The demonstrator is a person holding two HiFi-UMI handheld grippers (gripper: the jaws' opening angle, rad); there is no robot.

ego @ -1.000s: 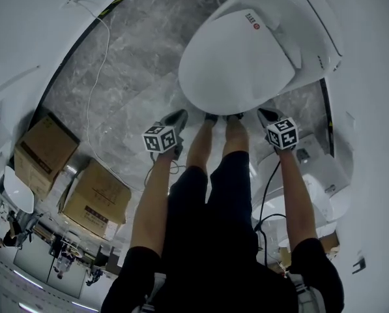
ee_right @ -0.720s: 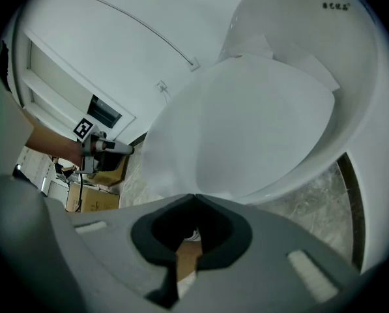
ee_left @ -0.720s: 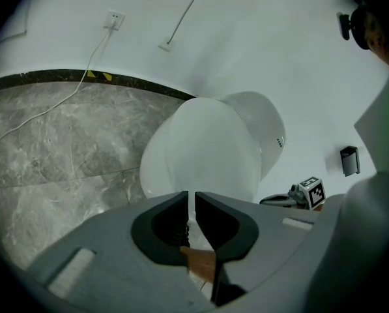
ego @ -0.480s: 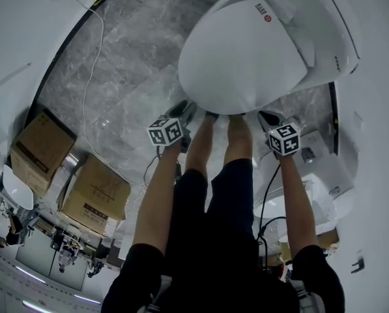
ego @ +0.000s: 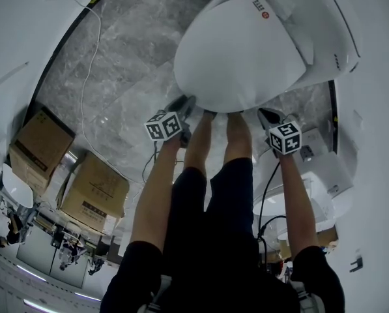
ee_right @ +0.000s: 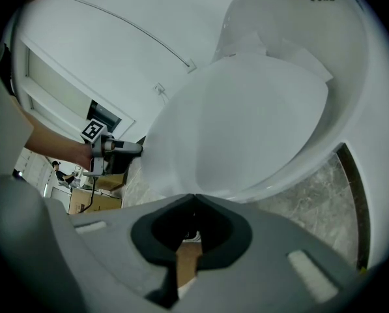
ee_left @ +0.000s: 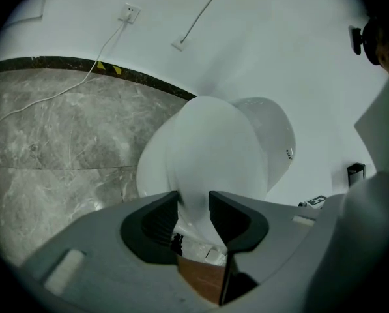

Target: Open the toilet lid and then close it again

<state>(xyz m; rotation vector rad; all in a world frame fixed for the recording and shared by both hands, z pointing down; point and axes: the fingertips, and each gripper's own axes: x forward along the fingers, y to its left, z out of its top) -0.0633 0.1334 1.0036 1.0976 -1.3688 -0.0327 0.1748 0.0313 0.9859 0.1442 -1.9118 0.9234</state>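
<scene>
The white toilet's lid [ego: 246, 51] lies closed on the bowl. My left gripper [ego: 183, 105] is at the lid's front left edge. Its jaws have just been opening and stand open in the left gripper view [ee_left: 194, 199], with the lid [ee_left: 214, 149] showing through the gap; I cannot tell whether it is touched. My right gripper [ego: 265, 117] hangs at the front right of the bowl. The right gripper view shows its jaws [ee_right: 194, 197] shut with nothing between them, just below the lid's rim [ee_right: 259, 122]. The left gripper [ee_right: 130, 149] also shows there.
The person's legs [ego: 214, 149] stand right before the bowl on the grey marble floor [ego: 122, 57]. Two cardboard boxes [ego: 38, 142] [ego: 93, 191] sit at the left. A white cable [ego: 90, 77] runs from a wall socket [ee_left: 129, 12]. White fixtures [ego: 324, 175] crowd the right.
The left gripper has moved from beside the bowl in to the lid's front left edge. The right gripper has hardly moved.
</scene>
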